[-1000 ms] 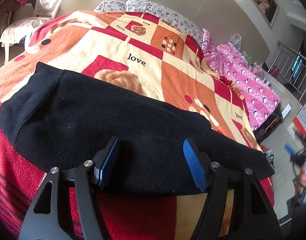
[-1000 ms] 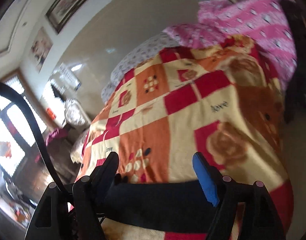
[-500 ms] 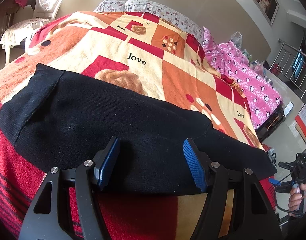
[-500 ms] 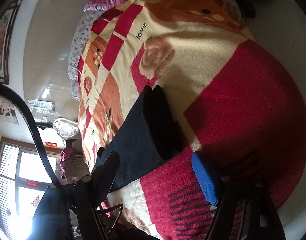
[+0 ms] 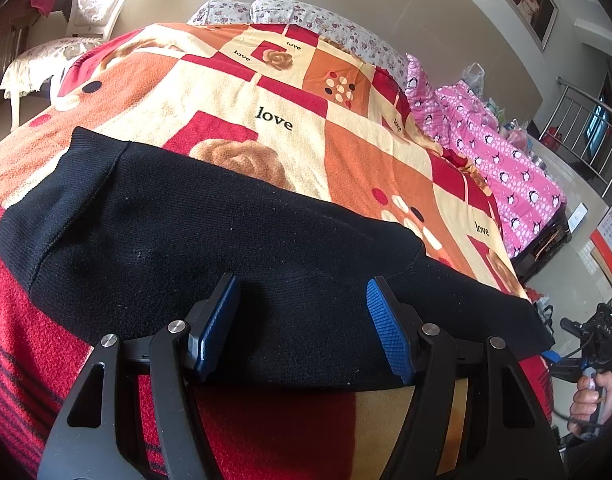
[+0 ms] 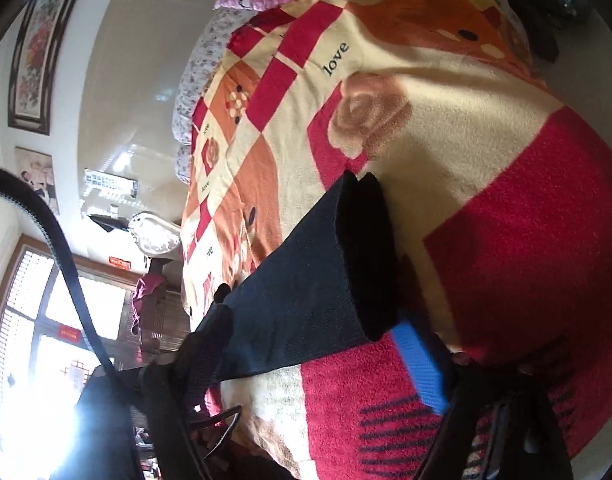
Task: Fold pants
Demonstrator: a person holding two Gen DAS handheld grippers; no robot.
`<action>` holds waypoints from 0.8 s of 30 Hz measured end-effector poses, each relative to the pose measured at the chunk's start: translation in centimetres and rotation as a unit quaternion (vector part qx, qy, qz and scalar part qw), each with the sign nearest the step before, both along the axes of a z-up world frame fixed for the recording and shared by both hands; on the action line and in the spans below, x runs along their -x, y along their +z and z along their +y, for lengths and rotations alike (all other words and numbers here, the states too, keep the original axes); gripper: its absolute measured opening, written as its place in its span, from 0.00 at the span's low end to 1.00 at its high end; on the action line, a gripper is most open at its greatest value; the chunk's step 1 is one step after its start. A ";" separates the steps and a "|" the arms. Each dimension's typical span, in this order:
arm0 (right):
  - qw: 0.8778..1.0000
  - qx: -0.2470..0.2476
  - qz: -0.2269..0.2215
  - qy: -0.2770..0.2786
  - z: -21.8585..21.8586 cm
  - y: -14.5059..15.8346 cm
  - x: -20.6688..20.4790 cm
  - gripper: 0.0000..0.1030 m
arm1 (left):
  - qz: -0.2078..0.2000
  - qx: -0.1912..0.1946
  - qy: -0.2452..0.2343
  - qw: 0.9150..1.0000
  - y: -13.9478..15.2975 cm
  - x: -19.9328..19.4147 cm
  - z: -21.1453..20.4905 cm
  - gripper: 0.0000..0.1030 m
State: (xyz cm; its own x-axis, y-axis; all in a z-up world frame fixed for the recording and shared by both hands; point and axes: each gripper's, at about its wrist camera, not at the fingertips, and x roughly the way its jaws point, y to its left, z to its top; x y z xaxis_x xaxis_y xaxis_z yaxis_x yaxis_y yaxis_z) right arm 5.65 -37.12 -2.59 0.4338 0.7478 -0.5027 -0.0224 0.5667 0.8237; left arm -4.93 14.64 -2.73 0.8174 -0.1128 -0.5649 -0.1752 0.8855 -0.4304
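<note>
Black knit pants (image 5: 209, 240) lie flat across the near part of a bed, waistband end at the left and legs running right. My left gripper (image 5: 301, 316) is open, its blue pads hovering over the pants' near edge, holding nothing. In the right wrist view the leg cuffs (image 6: 362, 248) of the pants (image 6: 306, 292) lie between the open jaws of my right gripper (image 6: 318, 344), rolled sideways, with the cuff end near the blue pad (image 6: 420, 364). The right gripper also shows in the left wrist view (image 5: 586, 344), at the far right by the leg ends.
The bed is covered by a red, orange and cream "love" blanket (image 5: 273, 120). A pink penguin quilt (image 5: 506, 168) lies at its far right side. A white chair (image 5: 77, 20) stands at the back left. A railing (image 5: 586, 120) is at the right.
The right gripper swung down from facing the room to the pants' leg cuffs and moved closer to them. The left gripper has stayed still and open.
</note>
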 end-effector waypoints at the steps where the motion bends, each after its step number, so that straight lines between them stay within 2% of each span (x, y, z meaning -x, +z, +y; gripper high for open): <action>1: 1.000 0.000 -0.003 0.004 -0.1 -0.2 0.0 0.63 | 0.000 0.000 0.000 1.000 0.0 0.0 0.0 0.64; 3: 1.000 0.019 -0.005 0.011 0.2 -0.4 -0.2 0.49 | 0.000 0.000 0.000 1.000 0.0 0.0 0.0 0.64; 6: 0.995 0.097 -0.008 0.011 1.0 -0.3 -0.3 0.31 | 0.000 0.000 0.000 1.000 0.0 0.0 0.0 0.64; 8: 0.992 0.125 -0.024 0.013 1.6 -0.1 -0.4 0.31 | 0.000 -0.002 0.000 1.000 0.0 0.0 -0.1 0.64; 10: 0.990 0.133 -0.036 0.008 1.8 -0.3 -0.4 0.31 | 0.007 -0.014 0.004 1.000 0.2 -0.1 -0.3 0.64; 12: 0.990 0.131 -0.048 0.002 1.8 -0.5 -0.2 0.31 | 0.025 -0.051 -0.005 0.998 1.1 -0.8 -1.6 0.64; 13: 0.990 0.129 -0.051 0.001 1.8 -0.5 -0.2 0.31 | 0.024 -0.057 -0.021 0.998 1.8 -1.0 -2.5 0.64; 17: 0.991 0.118 -0.069 -0.007 1.4 -0.8 0.4 0.31 | 0.005 -0.041 -0.100 0.994 4.0 -2.2 -6.6 0.64; 20: 0.989 0.114 -0.091 -0.020 1.5 -1.0 0.8 0.31 | 0.014 -0.015 -0.177 0.984 5.0 -4.5 -10.7 0.64; 24: 0.981 0.151 -0.122 -0.016 2.7 -0.6 1.0 0.30 | 0.054 -0.002 -0.270 0.961 7.3 -9.7 -17.4 0.64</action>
State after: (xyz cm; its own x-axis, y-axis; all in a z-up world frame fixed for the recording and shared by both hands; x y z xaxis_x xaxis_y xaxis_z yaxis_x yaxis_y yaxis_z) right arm 4.62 -34.39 -3.18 0.5901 0.5642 -0.5775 -0.1755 0.7878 0.5904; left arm 4.78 -2.74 4.54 0.5772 -0.5013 -0.6446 0.2666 0.8618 -0.4315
